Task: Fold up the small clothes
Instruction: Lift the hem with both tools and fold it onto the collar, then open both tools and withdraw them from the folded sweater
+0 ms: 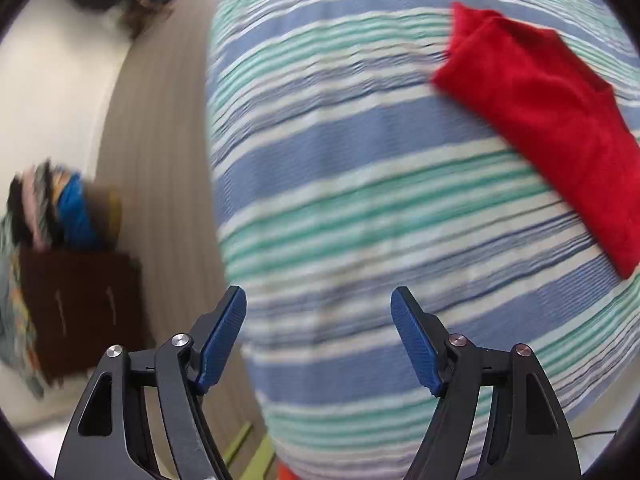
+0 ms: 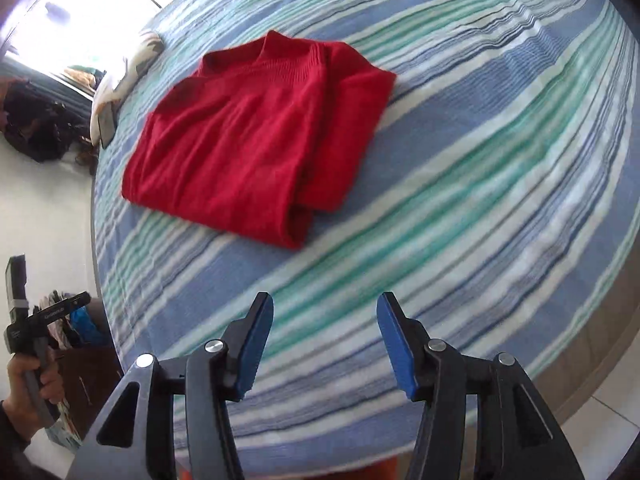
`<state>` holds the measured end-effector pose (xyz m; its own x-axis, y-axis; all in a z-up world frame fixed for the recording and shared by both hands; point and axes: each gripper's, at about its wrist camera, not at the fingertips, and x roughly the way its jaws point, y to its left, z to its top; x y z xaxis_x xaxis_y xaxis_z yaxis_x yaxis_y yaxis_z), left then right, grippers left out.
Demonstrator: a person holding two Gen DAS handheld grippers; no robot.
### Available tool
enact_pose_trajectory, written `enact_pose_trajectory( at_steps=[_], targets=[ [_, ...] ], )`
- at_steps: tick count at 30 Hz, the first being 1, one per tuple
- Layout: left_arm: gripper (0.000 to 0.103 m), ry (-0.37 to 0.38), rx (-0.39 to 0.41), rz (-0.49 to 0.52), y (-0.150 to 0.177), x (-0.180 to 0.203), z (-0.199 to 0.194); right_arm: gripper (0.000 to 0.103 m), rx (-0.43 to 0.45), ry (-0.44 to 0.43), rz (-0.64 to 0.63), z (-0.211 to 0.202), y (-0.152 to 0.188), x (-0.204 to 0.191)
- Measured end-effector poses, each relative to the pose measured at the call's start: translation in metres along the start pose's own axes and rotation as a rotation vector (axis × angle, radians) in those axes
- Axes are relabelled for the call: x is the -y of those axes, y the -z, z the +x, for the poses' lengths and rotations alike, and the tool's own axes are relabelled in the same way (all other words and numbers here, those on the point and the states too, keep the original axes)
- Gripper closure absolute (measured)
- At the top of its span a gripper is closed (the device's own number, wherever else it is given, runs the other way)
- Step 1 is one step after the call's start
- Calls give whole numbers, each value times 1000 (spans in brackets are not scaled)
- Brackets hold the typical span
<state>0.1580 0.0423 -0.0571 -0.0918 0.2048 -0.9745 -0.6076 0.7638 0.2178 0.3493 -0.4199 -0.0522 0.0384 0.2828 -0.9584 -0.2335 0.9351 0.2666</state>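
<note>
While no writing reads clearly, folded red sweater [image 2: 256, 136] on striped bedspread [image 2: 480, 184], both tools wide, empty

Bright daylight throughout; window [image 2: 80, 4] at upper left of the right wrist view is blown out to white. Shadows are soft and faint. Left wrist view is smeared by motion blur, worst on the bedspread [image 1: 360, 200] stripes and the floor clutter. Strong fisheye bending and black vignetting are seen at the edges
</note>
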Motion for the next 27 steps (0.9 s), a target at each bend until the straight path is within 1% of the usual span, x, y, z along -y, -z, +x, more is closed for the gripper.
enact_pose_trajectory(
  at_steps=[2,4,5,6,7,8,10,11,13,15,18,20,21,22,24,25,26,27],
  targets=[
    [22,-99,-104,-204,52,-60,2,49,-54,25,-74,-7,11,0],
    [22,-207,-217,-428,115,-119,3,49,-91,35,-161,-9,18,-2],
    [23,-246,-269,-525,147,-141,-1,49,-111,34,-202,-9,20,-5],
    [23,-270,-306,-601,178,-158,-7,49,-131,31,-239,-8,23,-9],
    [23,-288,-327,-648,206,-168,-18,49,-148,27,-270,-8,24,-12],
    [23,-304,-337,-662,230,-170,-29,49,-161,18,-299,-9,26,-12],
    [22,-326,-360,-634,272,-161,-55,49,-175,-1,-344,-11,24,-18],
    [21,-324,-373,-616,290,-152,-66,49,-180,-10,-355,-14,22,-19],
    [20,-306,-410,-590,327,-136,-83,49,-180,-7,-353,-24,17,-14],
    [20,-270,-448,-575,355,-124,-92,49,-152,21,-317,-44,13,0],
    [19,-201,-447,-541,383,-111,-108,49,-83,102,-203,-85,7,40],
    [19,-184,-422,-474,392,-95,-113,49,-16,169,-117,-123,4,77],
    [19,-180,-391,-434,393,-89,-115,49,26,207,-77,-145,3,96],
    [19,-168,-347,-402,385,-82,-117,49,75,244,-42,-169,2,114],
    [19,-128,-224,-364,364,-76,-121,48,181,316,-10,-217,-2,142],
    [19,-109,-163,-357,349,-74,-124,39,229,344,-25,-235,-6,151],
    [19,-85,-105,-357,333,-75,-122,34,264,375,-57,-248,-12,155],
    [19,-59,-55,-358,312,-72,-120,34,293,395,-91,-255,-20,155]
  ],
)
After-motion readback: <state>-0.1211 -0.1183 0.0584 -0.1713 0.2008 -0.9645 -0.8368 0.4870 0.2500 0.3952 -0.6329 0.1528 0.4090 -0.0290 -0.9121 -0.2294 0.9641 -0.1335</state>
